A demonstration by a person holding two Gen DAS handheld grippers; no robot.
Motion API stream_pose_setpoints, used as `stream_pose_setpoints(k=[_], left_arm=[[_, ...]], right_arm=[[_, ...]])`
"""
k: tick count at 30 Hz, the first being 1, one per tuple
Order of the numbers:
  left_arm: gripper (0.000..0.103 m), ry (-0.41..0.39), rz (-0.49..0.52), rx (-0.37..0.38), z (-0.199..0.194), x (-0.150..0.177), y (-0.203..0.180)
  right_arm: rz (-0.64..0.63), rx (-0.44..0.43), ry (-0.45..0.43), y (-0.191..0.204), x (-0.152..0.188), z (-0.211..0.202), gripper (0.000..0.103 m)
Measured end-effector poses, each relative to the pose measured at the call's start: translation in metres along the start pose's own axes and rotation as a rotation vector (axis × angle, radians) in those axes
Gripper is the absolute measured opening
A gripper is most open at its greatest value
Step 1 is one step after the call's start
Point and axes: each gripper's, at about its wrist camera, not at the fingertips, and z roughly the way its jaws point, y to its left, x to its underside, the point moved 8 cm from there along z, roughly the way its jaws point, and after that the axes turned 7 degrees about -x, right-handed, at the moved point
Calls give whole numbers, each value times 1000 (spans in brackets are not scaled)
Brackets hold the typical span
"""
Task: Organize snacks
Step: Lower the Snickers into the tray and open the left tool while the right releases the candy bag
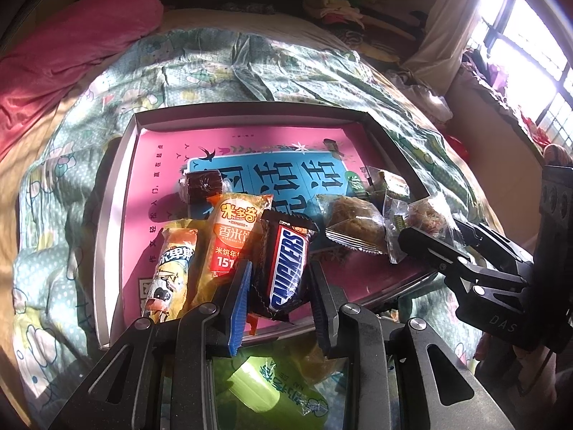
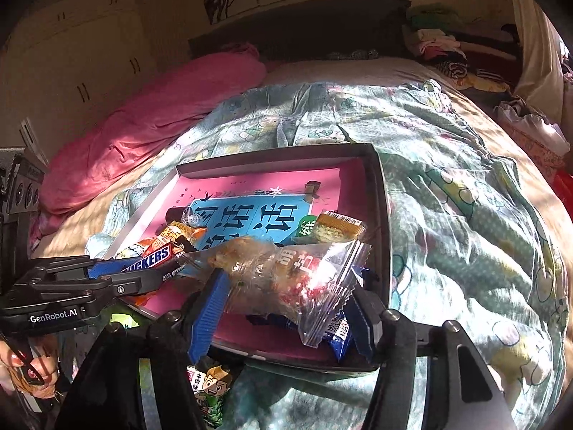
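Observation:
A shallow grey box (image 1: 118, 165) with a pink book inside lies on the bed; its far wall shows in the right wrist view (image 2: 275, 157). My left gripper (image 1: 281, 279) is shut on a Snickers bar (image 1: 288, 265), held over the box's near edge; the bar also shows in the right wrist view (image 2: 150, 256). My right gripper (image 2: 286, 297) is shut on a clear snack packet (image 2: 286, 272), held over the box's near right corner; the packet shows in the left wrist view (image 1: 426, 215). An orange rice-cracker pack (image 1: 232, 236), a yellow pack (image 1: 172, 272), a dark sweet (image 1: 202, 184) and a brown cake pack (image 1: 352, 222) lie in the box.
A floral quilt (image 2: 447, 179) covers the bed and a pink blanket (image 2: 143, 132) lies at the left. A green packet (image 1: 268, 390) and a cartoon-printed packet (image 2: 211, 390) lie on the quilt in front of the box. Piled clothes and a window are at the right.

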Motion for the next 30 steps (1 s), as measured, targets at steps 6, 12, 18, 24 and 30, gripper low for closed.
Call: stream_pose_setpoints(k=[6,12,18,24,30], left_arm=[[32,-2,-6,8,-3,-1,1],[32,-6,-11,6,-5,-2,2],[32,-12,-13,-5,-7,-3,4],[32,-17,-18,-14,-9,-4,7],[33,-21,-22,-17,-11,-5,8]], right_arm=[[-23,-8,-14,8,-2,-3,64],[-8,-3,-37,4,-6,-9,65],[3,30,-58,-4,-9,-15,66],[12,62,-107,-12,-16,-27,66],[21,65,-134,-15,-21,-36,66]])
